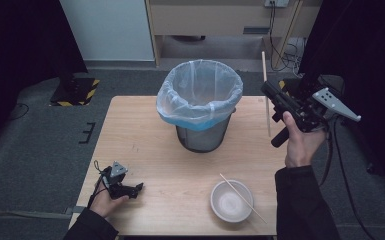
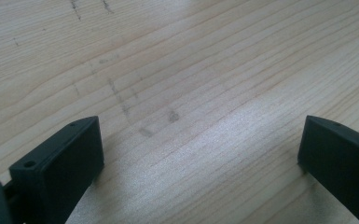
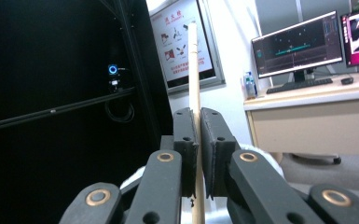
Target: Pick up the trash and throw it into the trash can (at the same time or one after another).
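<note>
My right gripper (image 1: 268,91) is raised at the table's far right, shut on a wooden chopstick (image 1: 265,95) that stands nearly upright. In the right gripper view the chopstick (image 3: 194,65) sticks up between my right gripper's (image 3: 198,122) closed jaws. A second chopstick (image 1: 241,197) lies across a white bowl (image 1: 231,201) near the front edge. A mesh waste bin (image 1: 202,105) lined with a clear bag stands at the middle back. My left gripper (image 1: 139,188) rests at the front left, open; in its own view my left gripper (image 2: 200,140) has bare wood between its jaws.
The wooden table (image 1: 145,135) has open surface left of the bin and between the bin and bowl. A desk with monitors (image 3: 298,44) and a wall poster (image 3: 182,42) lie beyond the right gripper. Cables (image 1: 290,50) run on the floor behind.
</note>
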The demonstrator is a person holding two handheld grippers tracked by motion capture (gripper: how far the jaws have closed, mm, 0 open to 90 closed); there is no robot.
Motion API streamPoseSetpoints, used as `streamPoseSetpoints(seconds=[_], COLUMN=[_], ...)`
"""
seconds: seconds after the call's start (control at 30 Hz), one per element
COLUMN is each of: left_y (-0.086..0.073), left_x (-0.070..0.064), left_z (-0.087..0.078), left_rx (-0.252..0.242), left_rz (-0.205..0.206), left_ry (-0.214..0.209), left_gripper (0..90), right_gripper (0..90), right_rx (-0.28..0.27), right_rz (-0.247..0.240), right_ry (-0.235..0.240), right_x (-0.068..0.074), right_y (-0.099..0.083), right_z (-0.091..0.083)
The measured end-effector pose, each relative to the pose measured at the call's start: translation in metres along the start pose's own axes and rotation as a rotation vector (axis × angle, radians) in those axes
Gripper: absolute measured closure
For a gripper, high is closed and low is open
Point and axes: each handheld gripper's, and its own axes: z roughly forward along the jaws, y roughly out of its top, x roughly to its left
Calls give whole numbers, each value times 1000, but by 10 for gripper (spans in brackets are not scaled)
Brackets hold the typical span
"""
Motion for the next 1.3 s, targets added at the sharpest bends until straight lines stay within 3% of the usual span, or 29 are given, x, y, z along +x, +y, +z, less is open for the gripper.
streamPoseSetpoints(seconds=[0.4,0.77,1.3], left_y=[0,0,1], left_x=[0,0,0], left_z=[0,0,0], left_rx=[-1,-1,-1], left_rz=[1,2,3], left_ry=[-1,-1,-2], left_gripper=[0,0,0], right_gripper=[857,857,857], right_rx=[-26,-23,3], right_rz=[-54,-56,-76], right_ry=[-11,-8,-4], right_x=[11,13,13], right_y=[25,17,5], right_z=[44,80,117])
